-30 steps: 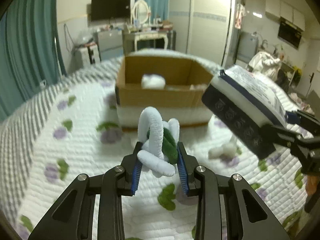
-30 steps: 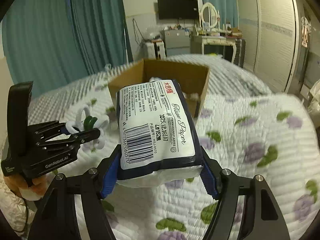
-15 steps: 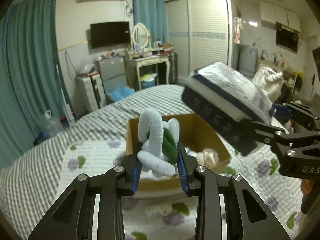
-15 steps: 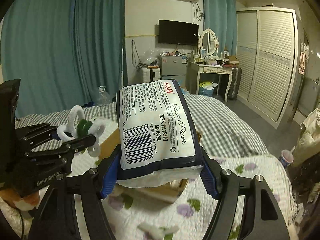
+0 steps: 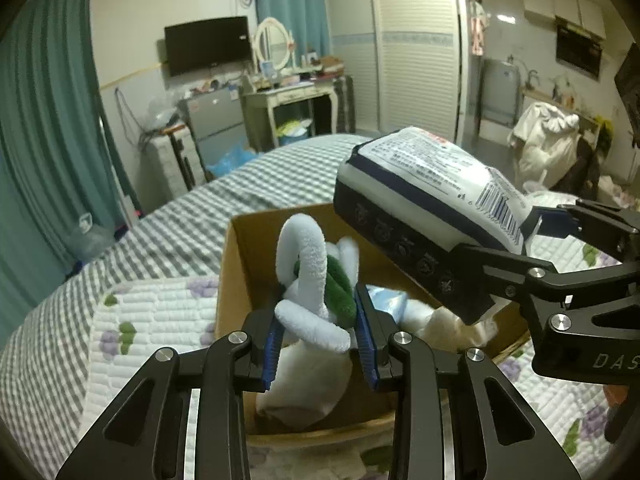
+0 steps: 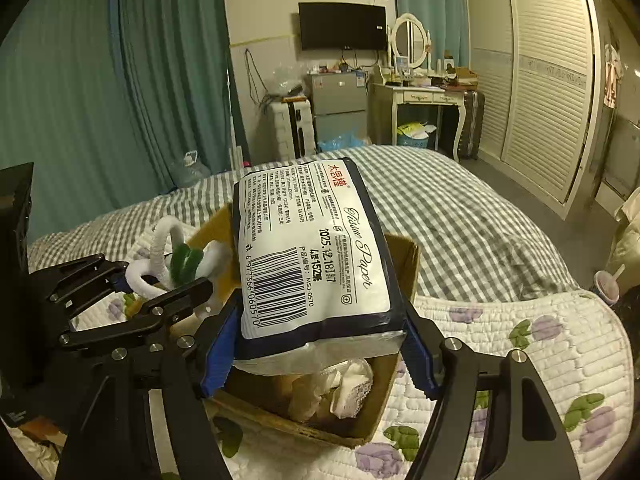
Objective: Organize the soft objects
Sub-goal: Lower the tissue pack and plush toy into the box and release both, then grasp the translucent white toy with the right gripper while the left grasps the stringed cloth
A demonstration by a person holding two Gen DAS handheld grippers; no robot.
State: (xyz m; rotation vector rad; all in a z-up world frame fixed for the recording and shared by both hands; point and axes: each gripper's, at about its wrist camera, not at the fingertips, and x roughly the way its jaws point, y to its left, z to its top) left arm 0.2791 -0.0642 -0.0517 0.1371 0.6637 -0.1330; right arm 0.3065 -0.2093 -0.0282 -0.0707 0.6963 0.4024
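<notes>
**Mia:** What is the left claw (image 5: 320, 334) holding?

**Ben:** A fuzzy toy (image 5: 316, 280). It is made of soft white loops with a dark green bit in the middle. The two blue pads (image 5: 273, 344) squeeze it from both sides. It looks like fat pipe cleaners twisted together.

**Mia:** Where is it?

**Ben:** Up in the air, over the open cardboard box (image 5: 234, 264). The box sits on the bed (image 5: 132, 320), on a white quilt with purple flowers and green leaves.

**Mia:** And the right claw (image 6: 316, 354)?

**Ben:** It pinches a tissue pack (image 6: 310, 248). The pack is puffy and shaped like a brick. It has a white face with a dark blue edge, black writing, a bar code and the words "Tissue Paper". The pack is also over the box (image 6: 404, 264), just beside the toy (image 6: 176, 258).

**Mia:** Is anything inside the box?

**Ben:** Yes. Some soft white and cream things (image 6: 344, 388) lie at the bottom. From the left view I see a white bundle (image 5: 304, 384) under the toy and something light blue (image 5: 386, 300) too. I cannot tell what they are.
</notes>
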